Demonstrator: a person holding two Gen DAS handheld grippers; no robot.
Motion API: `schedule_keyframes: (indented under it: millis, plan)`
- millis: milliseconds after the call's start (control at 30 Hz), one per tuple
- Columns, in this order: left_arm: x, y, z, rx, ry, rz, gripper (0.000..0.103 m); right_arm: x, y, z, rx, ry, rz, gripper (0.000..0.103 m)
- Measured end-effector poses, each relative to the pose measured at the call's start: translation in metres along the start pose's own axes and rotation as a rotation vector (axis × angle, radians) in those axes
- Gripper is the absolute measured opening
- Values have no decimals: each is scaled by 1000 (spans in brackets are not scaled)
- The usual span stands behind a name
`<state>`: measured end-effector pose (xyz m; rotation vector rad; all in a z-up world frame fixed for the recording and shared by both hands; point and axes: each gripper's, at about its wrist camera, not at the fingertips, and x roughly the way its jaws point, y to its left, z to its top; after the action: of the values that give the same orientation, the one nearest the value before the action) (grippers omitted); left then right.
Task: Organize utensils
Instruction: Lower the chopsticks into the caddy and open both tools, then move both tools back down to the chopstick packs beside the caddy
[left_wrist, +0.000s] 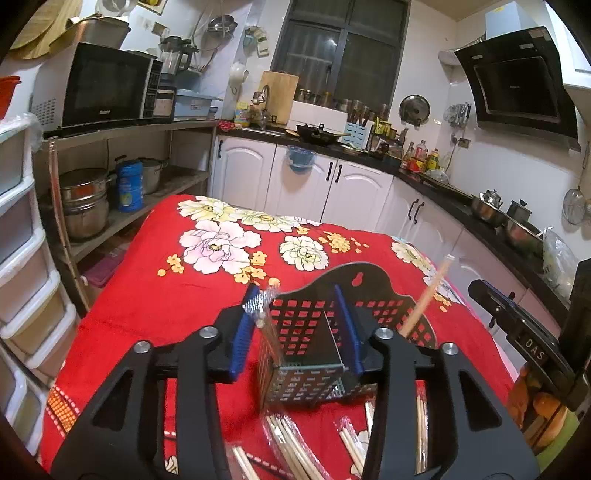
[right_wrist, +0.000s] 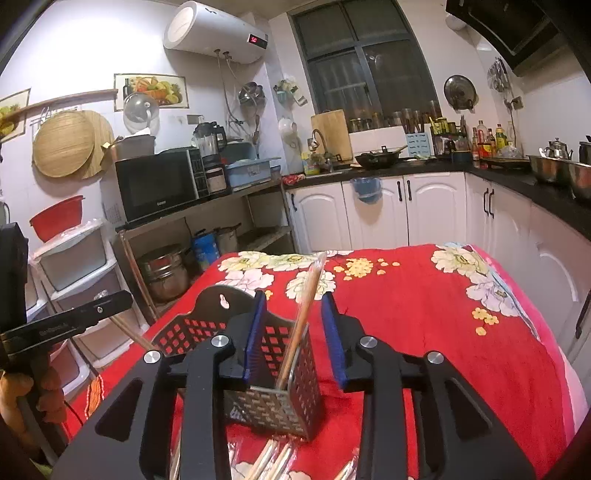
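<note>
A black perforated utensil holder (left_wrist: 317, 343) stands on the red flowered cloth (left_wrist: 147, 295). My left gripper (left_wrist: 295, 328) is open above its left compartment; a blurred wrapped chopstick pack (left_wrist: 264, 314) is by the left finger. A chopstick (left_wrist: 428, 295) stands in the right compartment. In the right wrist view my right gripper (right_wrist: 295, 339) is open over the holder (right_wrist: 273, 369), and a wrapped chopstick pair (right_wrist: 303, 321) leans in it between the jaws. Loose wrapped chopsticks (left_wrist: 291, 446) lie in front of the holder, and show in the right wrist view (right_wrist: 269, 458).
The cloth-covered table (right_wrist: 424, 314) stands among white cabinets (left_wrist: 354, 188) at the back and right. A shelf with a microwave (left_wrist: 107, 88) and pots (left_wrist: 85, 203) is at left, with plastic drawers (left_wrist: 22, 258) beside it. The other gripper's handle (left_wrist: 524, 332) is at right.
</note>
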<state>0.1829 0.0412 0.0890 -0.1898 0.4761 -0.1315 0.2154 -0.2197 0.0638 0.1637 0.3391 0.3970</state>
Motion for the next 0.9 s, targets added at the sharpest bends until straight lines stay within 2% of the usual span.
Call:
schedule_keyframes:
  millis: [233,433,467,600,767,900]
  plan:
    - [-14,0,-10,-1,4,3,58,-14,3,-6,-13,17,-12,46]
    - [-24,-1,-17,4,3,7,71,-29,5,-16,-33,24,-22,57]
    - [-25,-2,-18,5,4,6,72,-32,6,-18,-34,26,-21,57]
    - [-33,-3,-24,3,2,2,84,-40,9,-25,-43,37,-24,61]
    - [-43,-6,-34,11,-8,-1,91,-48,9,-36,-38,53,-22,64]
    - [-50,-5,-39,5,-8,-9,91,-54,8,-44,-34,72,-23,65]
